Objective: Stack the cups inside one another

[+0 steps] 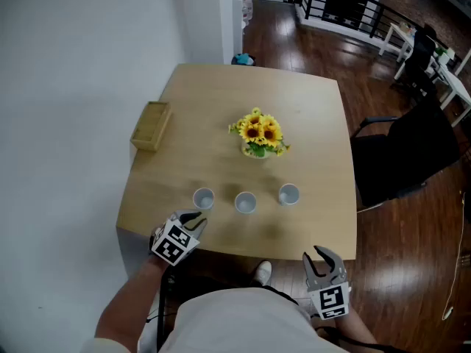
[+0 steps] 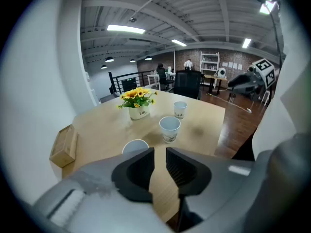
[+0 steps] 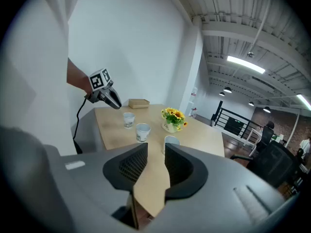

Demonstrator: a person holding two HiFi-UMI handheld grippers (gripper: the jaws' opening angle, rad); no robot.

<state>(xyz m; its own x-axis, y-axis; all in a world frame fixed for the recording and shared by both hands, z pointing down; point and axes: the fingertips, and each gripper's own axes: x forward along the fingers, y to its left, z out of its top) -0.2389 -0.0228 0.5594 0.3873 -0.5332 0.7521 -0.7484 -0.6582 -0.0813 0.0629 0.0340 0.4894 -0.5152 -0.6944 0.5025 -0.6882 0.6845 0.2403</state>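
meanwhile left gripper [image 1: 193, 220] and right gripper [image 1: 324, 259] hover, jaws slightly apart, empty, near three cups [image 1: 245, 202].

Left gripper view: left cup [image 2: 135, 146] shows its rim only, body hidden behind left fingers [image 2: 138, 171]. Right gripper view: right cup [image 3: 171, 140] mostly behind right fingers [image 3: 181, 166]. Cup prints too small to read. Head view: left forearm [image 1: 125, 316] cut off by bottom edge.
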